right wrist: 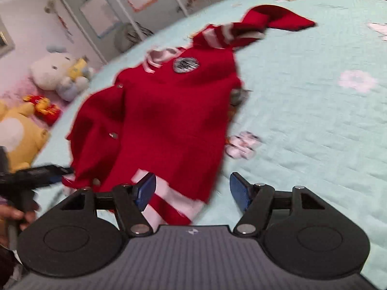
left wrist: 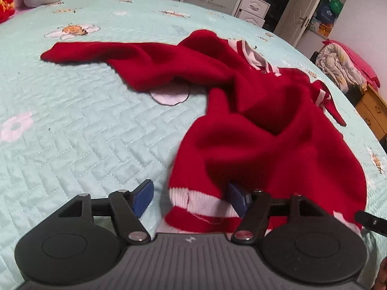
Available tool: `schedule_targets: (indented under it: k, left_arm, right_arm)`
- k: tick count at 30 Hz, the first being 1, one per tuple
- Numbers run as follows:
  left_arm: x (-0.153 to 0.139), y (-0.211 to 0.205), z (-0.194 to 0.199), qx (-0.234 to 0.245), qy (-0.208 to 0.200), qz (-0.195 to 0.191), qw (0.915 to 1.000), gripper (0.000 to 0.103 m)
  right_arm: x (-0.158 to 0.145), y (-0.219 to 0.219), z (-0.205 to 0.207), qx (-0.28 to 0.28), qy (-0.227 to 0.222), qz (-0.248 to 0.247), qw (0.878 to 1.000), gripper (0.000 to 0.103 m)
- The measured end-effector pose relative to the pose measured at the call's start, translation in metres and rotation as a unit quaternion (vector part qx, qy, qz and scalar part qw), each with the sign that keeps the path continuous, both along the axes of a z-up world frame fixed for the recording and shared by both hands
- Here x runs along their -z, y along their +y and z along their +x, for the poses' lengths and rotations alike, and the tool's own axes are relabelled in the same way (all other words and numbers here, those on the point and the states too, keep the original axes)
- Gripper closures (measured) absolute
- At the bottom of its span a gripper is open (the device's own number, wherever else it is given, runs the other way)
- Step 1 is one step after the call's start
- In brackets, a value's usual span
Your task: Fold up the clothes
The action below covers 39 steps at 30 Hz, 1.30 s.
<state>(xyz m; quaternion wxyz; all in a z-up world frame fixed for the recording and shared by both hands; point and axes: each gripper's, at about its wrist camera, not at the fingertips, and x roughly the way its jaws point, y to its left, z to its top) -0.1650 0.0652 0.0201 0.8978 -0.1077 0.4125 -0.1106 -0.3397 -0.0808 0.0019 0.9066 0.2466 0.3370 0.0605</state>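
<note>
In the right wrist view we see the whole scene smeared by motion: the red sweater (right wrist: pixel 169 111) has soft edges, and the round badge (right wrist: pixel 185 64) on its chest is unreadable. The left gripper (right wrist: pixel 48 171) enters at the left edge, cut off (only a dark blurred bar shows), so we cannot tell its jaws there. In the left wrist view the sweater's near hem (left wrist: pixel 193 200) hides part of the right blue pad (left wrist: pixel 238 199), and the sweater covers part of a pale flower print (left wrist: pixel 169 95) on the bedspread (left wrist: pixel 72 133).
</note>
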Motion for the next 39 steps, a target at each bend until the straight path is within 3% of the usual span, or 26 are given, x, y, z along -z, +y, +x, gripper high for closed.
schedule_targets:
  k: [1,2,3,4,8,10,13,17,19,22,25,27,29,32,35,39]
  left_arm:
    - [0.000,0.000,0.000,0.003,0.004,-0.005,1.0000,0.044]
    - [-0.001,0.000,0.001,0.005,0.008,-0.010,0.9999,0.067]
    - [-0.001,0.000,0.001,0.008,0.013,-0.015,0.9998,0.082]
    - [-0.001,0.000,0.001,0.011,0.017,-0.020,0.9996,0.097]
    - [-0.005,0.002,0.000,0.016,0.034,-0.046,0.9982,0.098]
    - [-0.016,0.004,-0.008,0.014,0.045,-0.079,0.9958,0.098]
    - [-0.038,0.006,-0.030,0.032,0.065,-0.172,0.9824,0.098]
    - [-0.062,-0.001,-0.062,0.064,0.056,-0.203,0.9754,0.099]
    - [-0.046,-0.005,-0.066,0.059,0.082,-0.190,0.9766,0.099]
    - [-0.009,-0.009,-0.060,0.033,0.105,-0.119,0.9867,0.096]
    - [-0.003,-0.007,-0.061,0.030,0.098,-0.137,0.9852,0.093]
    - [-0.018,-0.010,-0.066,0.038,0.066,-0.110,0.9910,0.083]
    - [-0.033,-0.009,-0.069,0.033,0.033,-0.081,0.9957,0.062]
    - [-0.045,-0.013,-0.065,0.033,0.001,-0.062,0.9975,0.046]
    - [-0.043,-0.025,-0.049,0.045,-0.009,-0.038,0.9982,0.045]
    - [-0.019,-0.034,-0.022,0.066,0.010,-0.012,0.9977,0.050]
  right_arm:
    - [0.002,0.002,0.004,0.000,-0.005,0.006,1.000,0.035]
    - [0.002,0.005,0.009,-0.009,-0.007,0.016,1.000,0.045]
    - [0.004,0.009,0.014,-0.027,-0.007,0.031,0.999,0.058]
    - [0.005,0.012,0.018,-0.039,-0.006,0.039,0.998,0.093]
    - [0.005,0.013,0.020,-0.050,-0.003,0.038,0.998,0.094]
    - [-0.011,-0.001,0.014,-0.040,-0.015,0.035,0.998,0.094]
    - [-0.041,-0.023,0.002,-0.022,-0.039,0.019,0.999,0.095]
    - [-0.088,-0.050,-0.018,-0.013,-0.071,-0.010,0.997,0.099]
    - [-0.098,-0.058,-0.024,-0.011,-0.070,-0.029,0.997,0.099]
    - [-0.078,-0.069,-0.022,-0.003,-0.034,-0.034,0.999,0.099]
    - [-0.046,-0.065,-0.015,0.004,0.004,-0.064,0.998,0.098]
    - [-0.038,-0.059,-0.018,0.013,0.013,-0.079,0.997,0.092]
    - [-0.038,-0.059,-0.023,0.029,0.004,-0.074,0.997,0.088]
    - [-0.045,-0.056,-0.028,0.061,-0.013,-0.096,0.993,0.076]
    - [-0.059,-0.047,-0.031,0.076,-0.044,-0.119,0.989,0.069]
    - [-0.068,-0.026,-0.023,0.041,-0.066,-0.131,0.988,0.068]
